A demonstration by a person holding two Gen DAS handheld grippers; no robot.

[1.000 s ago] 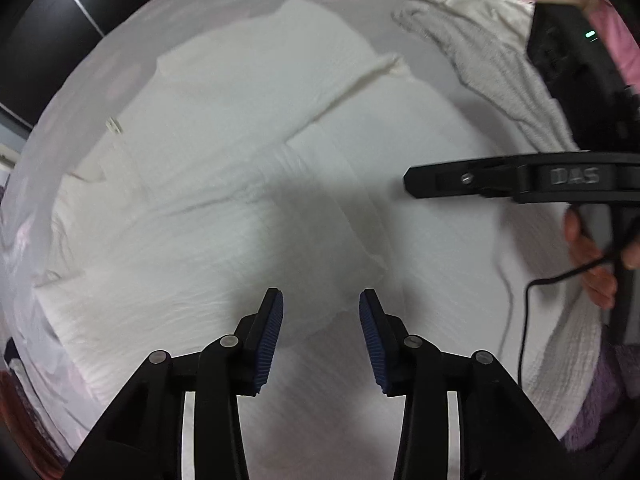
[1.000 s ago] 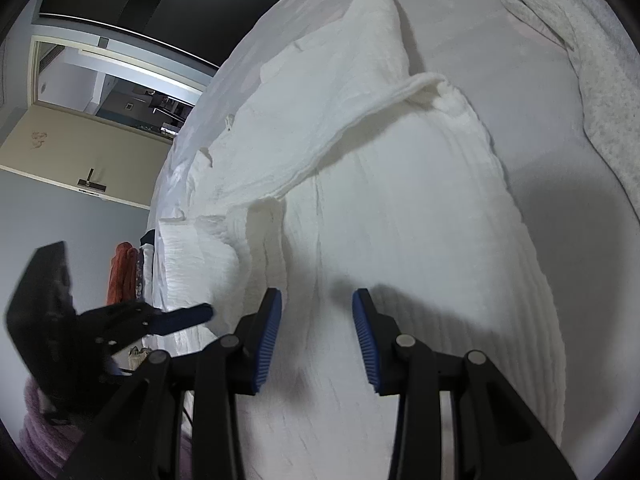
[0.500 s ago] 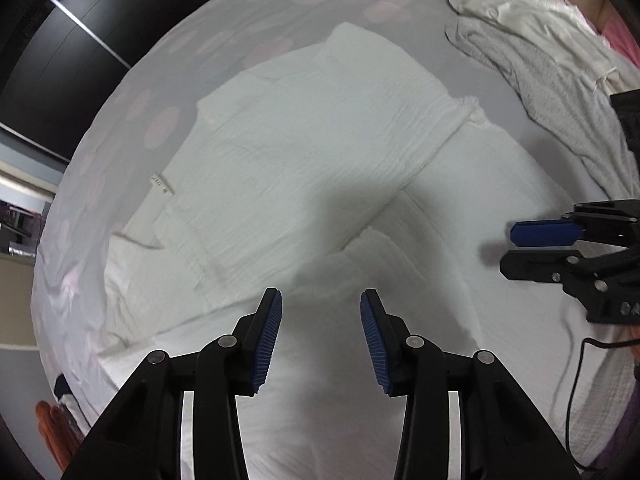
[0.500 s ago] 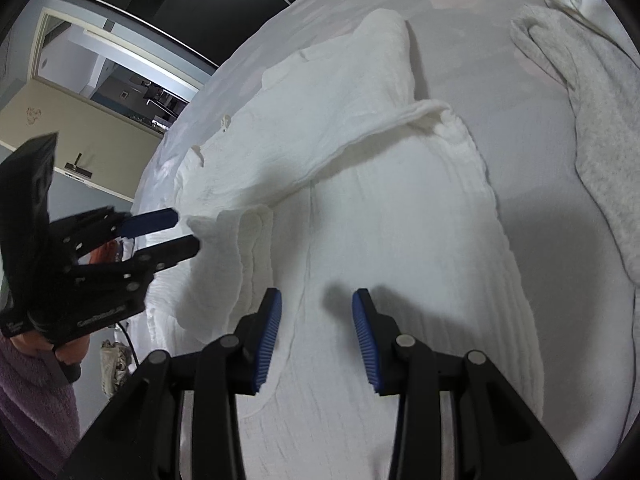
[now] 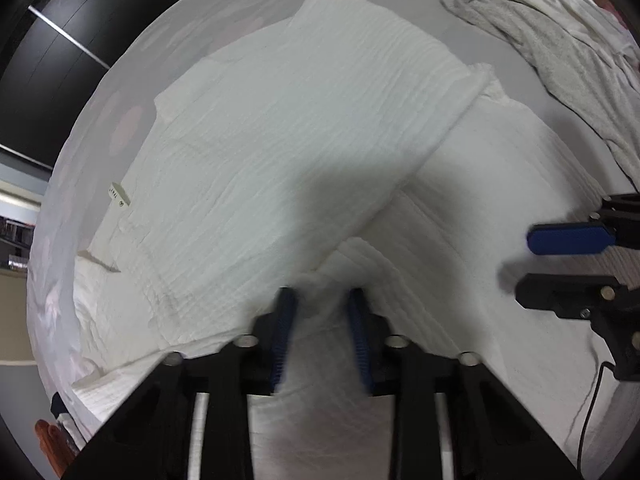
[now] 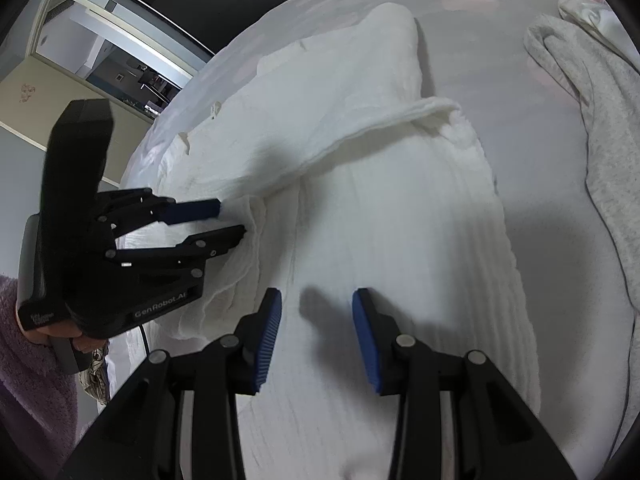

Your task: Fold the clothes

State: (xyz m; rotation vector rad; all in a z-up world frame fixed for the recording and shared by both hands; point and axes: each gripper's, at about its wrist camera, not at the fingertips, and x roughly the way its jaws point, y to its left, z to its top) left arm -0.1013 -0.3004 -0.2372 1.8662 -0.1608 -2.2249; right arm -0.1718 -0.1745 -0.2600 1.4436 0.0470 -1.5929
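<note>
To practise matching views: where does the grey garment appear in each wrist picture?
Left wrist view: grey garment at upper right, running down the right edge.
Right wrist view: grey garment along the right side, top to bottom.
Shared landmark: the folded sleeve lying across the white garment.

Both wrist cams close, steep-down, sharing white garment [image 5: 304, 168]

A home bedroom: clothes lie spread on a bed [image 6: 500, 92] with a pale spotted sheet, dark wardrobe doors [image 5: 44, 80] behind, open doorway [image 6: 116, 60] beyond.
</note>
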